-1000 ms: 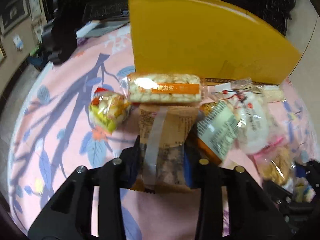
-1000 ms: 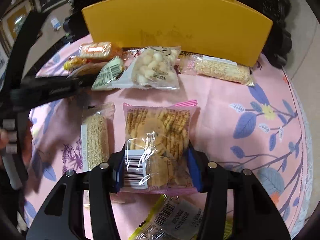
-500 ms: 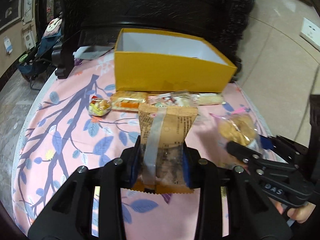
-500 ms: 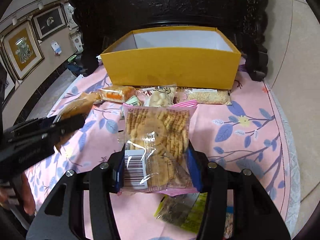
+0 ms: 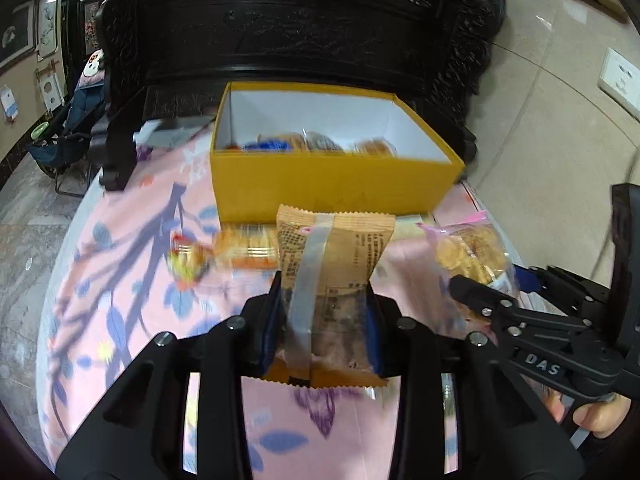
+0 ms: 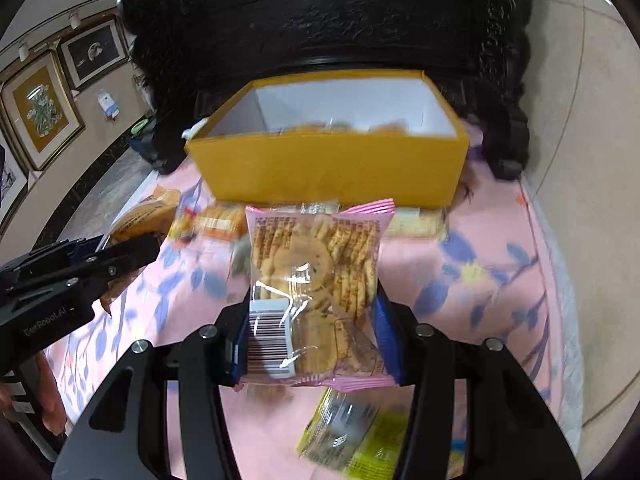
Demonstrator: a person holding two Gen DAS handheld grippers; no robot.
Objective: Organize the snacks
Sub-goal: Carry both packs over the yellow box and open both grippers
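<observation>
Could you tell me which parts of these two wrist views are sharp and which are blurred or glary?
Left wrist view: the brown packet in the left gripper is sharp, while the tablecloth and loose snacks smear with motion. Right wrist view: the pink cookie packet in the right gripper is crisp with film glare; the yellow box is blurred.

- Matt yellow cardboard box, white inside.
- Glossy clear-plastic cracker packet.
- Matt tan wrapper.
- Printed pink tablecloth.
- Dark carved wood furniture.
</observation>
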